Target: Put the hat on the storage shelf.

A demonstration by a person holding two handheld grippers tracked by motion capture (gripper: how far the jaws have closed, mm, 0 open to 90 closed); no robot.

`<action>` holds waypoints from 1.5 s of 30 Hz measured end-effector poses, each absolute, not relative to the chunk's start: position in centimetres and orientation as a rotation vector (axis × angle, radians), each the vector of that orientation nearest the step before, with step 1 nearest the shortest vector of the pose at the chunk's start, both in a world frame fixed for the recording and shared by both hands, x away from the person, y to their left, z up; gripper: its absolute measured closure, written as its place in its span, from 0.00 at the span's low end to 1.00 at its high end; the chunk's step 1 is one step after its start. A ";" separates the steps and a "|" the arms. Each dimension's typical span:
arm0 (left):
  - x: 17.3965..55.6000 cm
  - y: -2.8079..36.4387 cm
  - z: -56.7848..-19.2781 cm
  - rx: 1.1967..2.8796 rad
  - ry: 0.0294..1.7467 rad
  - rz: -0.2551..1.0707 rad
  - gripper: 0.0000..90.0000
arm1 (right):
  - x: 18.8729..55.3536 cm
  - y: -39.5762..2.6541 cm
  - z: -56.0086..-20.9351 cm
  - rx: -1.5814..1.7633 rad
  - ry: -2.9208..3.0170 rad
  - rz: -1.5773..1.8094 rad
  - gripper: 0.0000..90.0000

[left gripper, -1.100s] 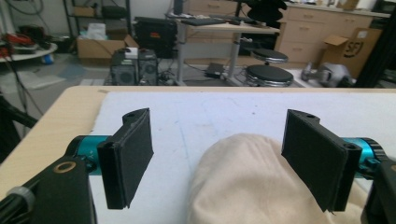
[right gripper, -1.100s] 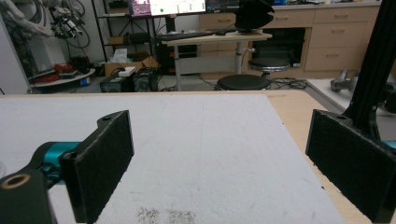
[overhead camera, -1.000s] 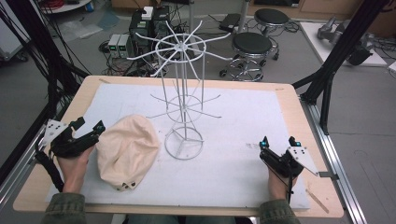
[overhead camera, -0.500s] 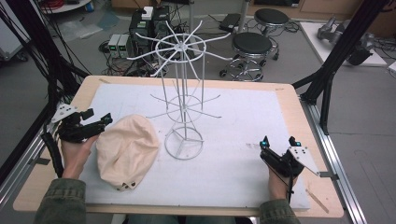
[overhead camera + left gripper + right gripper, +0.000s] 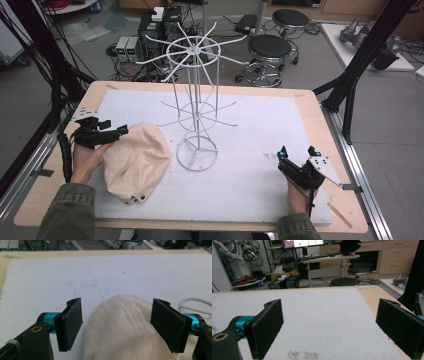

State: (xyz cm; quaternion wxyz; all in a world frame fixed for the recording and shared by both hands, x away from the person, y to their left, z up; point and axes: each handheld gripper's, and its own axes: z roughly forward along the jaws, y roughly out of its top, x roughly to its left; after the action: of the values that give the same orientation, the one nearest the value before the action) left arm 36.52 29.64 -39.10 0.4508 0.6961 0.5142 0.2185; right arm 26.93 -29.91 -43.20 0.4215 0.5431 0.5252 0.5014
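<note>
Reaching for the cap [image 5: 134,161], the left gripper [image 5: 111,133] sits at its upper left edge in the high view, jaws spread and nothing between them yet. The left gripper view looks along those parted jaws: the cap's [image 5: 125,327] cream crown rises in the gap, near both pads but seemingly touching neither.

The cap lies flat on the white mat [image 5: 260,125], left of the wire rack [image 5: 196,95] and just beside its ring base. Two small dark studs show at its near edge. The rack stands upright at mid-table, arms bare, no cap on any of them.

The right gripper [image 5: 295,162] rests low at the near right, well apart from cap and rack. Its jaws are wide and empty; the right gripper view shows bare mat [image 5: 324,315] ahead and the room beyond.

Judgement: the work looks to be hanging the cap on the rack, and it stands at the very start.
- Done: approach to the cap, jaws lined up over the crown.
- Left: close on the fabric, lift, carry to an arm, set it on, let go.

Soft cloth may bunch or slip when pinched.
</note>
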 end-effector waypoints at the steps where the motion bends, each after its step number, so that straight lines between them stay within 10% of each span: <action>1: 36.6 29.5 -39.2 1.735 1.274 0.538 0.28 | 26.9 -29.9 -43.2 1.365 1.317 1.258 0.07; 36: 38.8 27.6 -43.5 2.075 1.358 0.497 0.38 | 27.2 -29.8 -43.4 1.380 1.352 1.269 0.07; 45: 37.8 26.7 -43.2 2.108 1.302 0.715 0.65 | 27.2 -29.8 -43.4 1.395 1.344 1.275 0.07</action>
State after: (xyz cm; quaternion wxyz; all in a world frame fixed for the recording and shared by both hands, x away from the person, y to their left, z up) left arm 37.80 26.69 -43.15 0.2777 0.7854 0.4849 0.2663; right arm 27.17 -29.83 -43.43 0.3998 0.5516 0.5311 0.5038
